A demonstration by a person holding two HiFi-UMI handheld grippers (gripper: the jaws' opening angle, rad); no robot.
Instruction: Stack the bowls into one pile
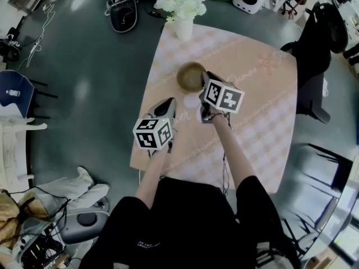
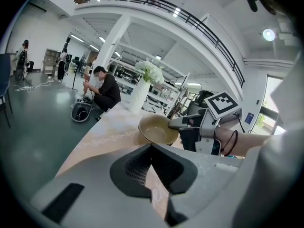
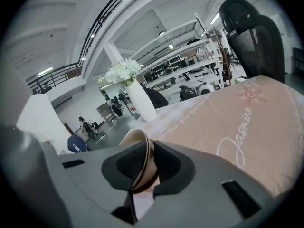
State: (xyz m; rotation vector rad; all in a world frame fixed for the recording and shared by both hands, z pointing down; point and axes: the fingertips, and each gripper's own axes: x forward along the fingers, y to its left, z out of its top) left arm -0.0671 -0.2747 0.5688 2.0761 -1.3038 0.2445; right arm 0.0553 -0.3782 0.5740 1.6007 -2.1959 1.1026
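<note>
Right gripper view: right gripper (image 3: pixel 147 161) clamped on rim of tan bowl (image 3: pixel 135 137), bowl jutting ahead of jaws; left gripper (image 2: pixel 152 147) just behind bowl, jaws together, empty.

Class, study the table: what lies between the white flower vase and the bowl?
Nothing stands there. Only bare pink tablecloth runs from the vase to the bowl; the head view shows this most clearly.
</note>
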